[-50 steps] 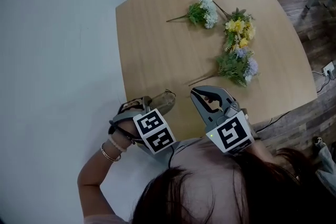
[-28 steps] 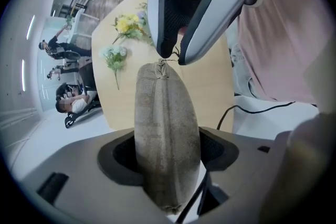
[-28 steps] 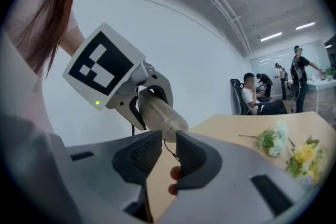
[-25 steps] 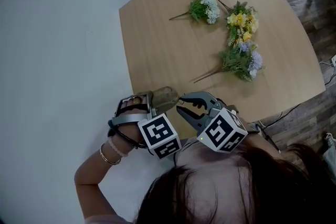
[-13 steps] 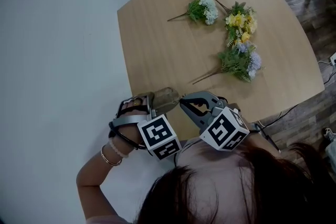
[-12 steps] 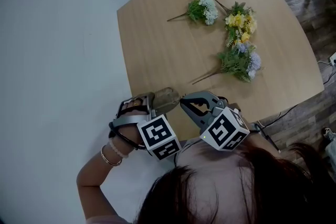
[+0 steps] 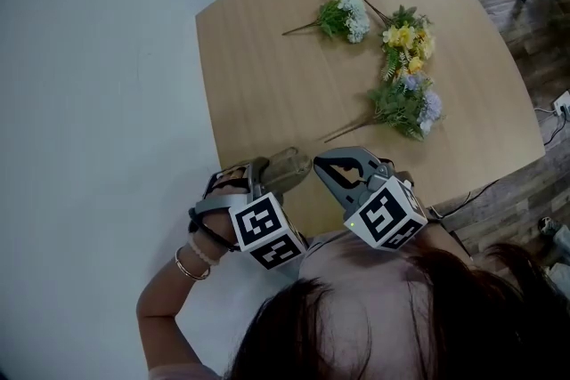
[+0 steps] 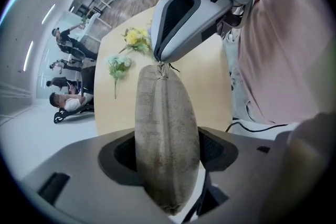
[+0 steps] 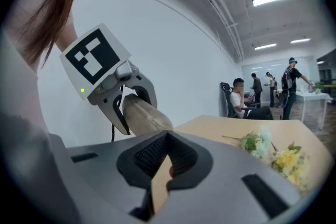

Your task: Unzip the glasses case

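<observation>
A grey-brown fabric glasses case (image 7: 289, 165) is held above the near table edge, with my left gripper (image 7: 278, 175) shut on its middle. In the left gripper view the case (image 8: 165, 128) stands lengthwise between both pads, its zipper seam facing the camera. My right gripper (image 7: 317, 163) is shut, its tips at the case's far end. There the right gripper (image 8: 159, 60) meets the small zipper pull (image 8: 164, 67). I cannot tell whether the pull is pinched. The right gripper view shows the case (image 9: 144, 113) beyond the right gripper (image 9: 160, 165).
The wooden table (image 7: 267, 76) carries three artificial flower sprigs: white-green (image 7: 343, 13), yellow (image 7: 405, 40), and lilac-green (image 7: 401, 107). Its left edge borders pale floor. A cable (image 7: 463, 205) hangs by the near right edge. People sit and stand far off (image 9: 244, 97).
The right gripper swung in from the right until its tips reached the case's end. The left gripper kept its hold and tilted slightly.
</observation>
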The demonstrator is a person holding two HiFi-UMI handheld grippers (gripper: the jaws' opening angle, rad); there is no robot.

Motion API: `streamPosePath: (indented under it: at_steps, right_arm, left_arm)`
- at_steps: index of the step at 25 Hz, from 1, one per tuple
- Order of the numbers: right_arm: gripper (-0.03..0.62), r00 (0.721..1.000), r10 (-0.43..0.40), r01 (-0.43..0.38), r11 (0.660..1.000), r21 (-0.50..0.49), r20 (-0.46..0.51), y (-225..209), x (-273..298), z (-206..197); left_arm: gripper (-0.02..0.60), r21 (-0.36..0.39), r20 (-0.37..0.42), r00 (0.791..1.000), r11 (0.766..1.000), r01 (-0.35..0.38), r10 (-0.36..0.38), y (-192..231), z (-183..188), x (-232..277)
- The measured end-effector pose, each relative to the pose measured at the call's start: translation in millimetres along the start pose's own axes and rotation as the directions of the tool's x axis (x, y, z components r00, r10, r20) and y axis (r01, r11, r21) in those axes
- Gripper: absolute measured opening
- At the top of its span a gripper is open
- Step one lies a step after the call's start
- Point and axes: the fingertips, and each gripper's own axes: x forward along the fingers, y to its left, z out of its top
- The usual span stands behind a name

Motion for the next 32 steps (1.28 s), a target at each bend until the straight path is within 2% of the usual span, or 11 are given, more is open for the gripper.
streamPosePath:
  at_steps: [11,16,26,32]
  right_arm:
    - [0.014,0.998,-0.042,0.04,0.998,-0.04,-0.055,-1,5,-12]
    - [0.014,0.996,-0.05,0.045,0.997,-0.056,-0.077,0,7,-17]
    - [0.014,0.988,-0.075,0.069,0.996,-0.049,-0.136,-9,13,-34]
    - [0.014,0.986,-0.091,0.087,0.996,-0.038,-0.14,-13,13,-35]
  left_arm:
    - [0.285,-0.119,0.149,0.988,0.991,0.061,-0.043,-14,7,11]
    - [0.285,-0.199,0.245,0.966,0.97,0.136,-0.085,-25,12,20]
    - [0.285,-0.265,0.325,0.938,0.94,0.214,-0.122,-32,15,26]
    - [0.285,-0.304,0.416,0.902,0.918,0.256,-0.114,-33,24,23]
